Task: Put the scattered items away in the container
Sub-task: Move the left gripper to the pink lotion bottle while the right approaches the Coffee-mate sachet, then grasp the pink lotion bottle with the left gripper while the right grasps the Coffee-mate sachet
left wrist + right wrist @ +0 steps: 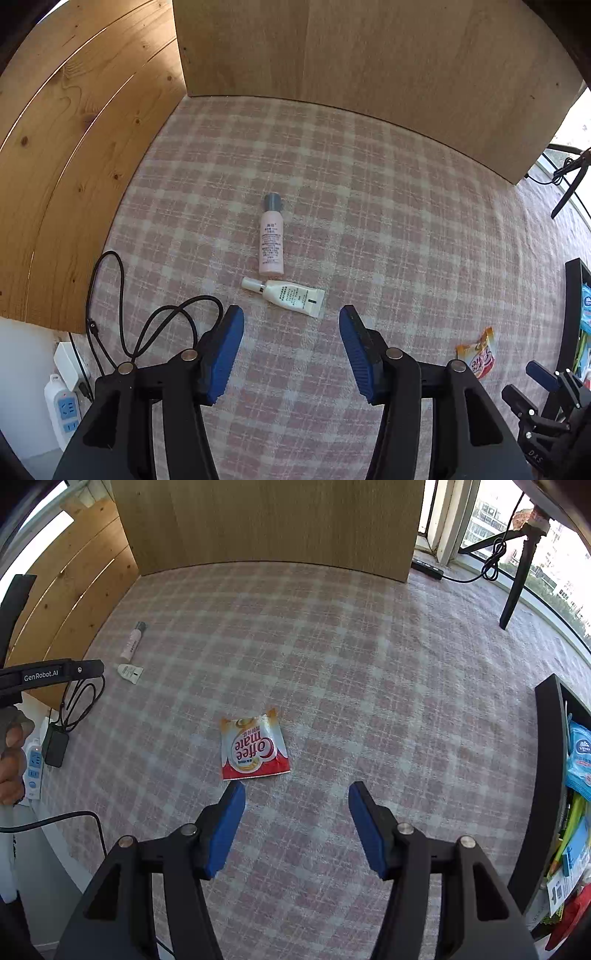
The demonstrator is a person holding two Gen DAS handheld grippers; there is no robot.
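A pink bottle (272,240) with a grey cap lies on the checked cloth, with a white tube (291,295) lying just in front of it. My left gripper (291,350) is open and empty, just short of the tube. A red and white Coffee mate sachet (255,747) lies flat in front of my right gripper (297,823), which is open and empty. The sachet also shows in the left wrist view (478,354). The bottle (132,642) and tube (130,672) appear far left in the right wrist view. A black container (546,775) holding several packets stands at the right.
Wooden panels (332,55) wall the back and left of the table. A black cable (110,306) loops at the left edge, near a power strip (64,410). The container's edge (572,314) shows at the right in the left wrist view. A window lies beyond at the right.
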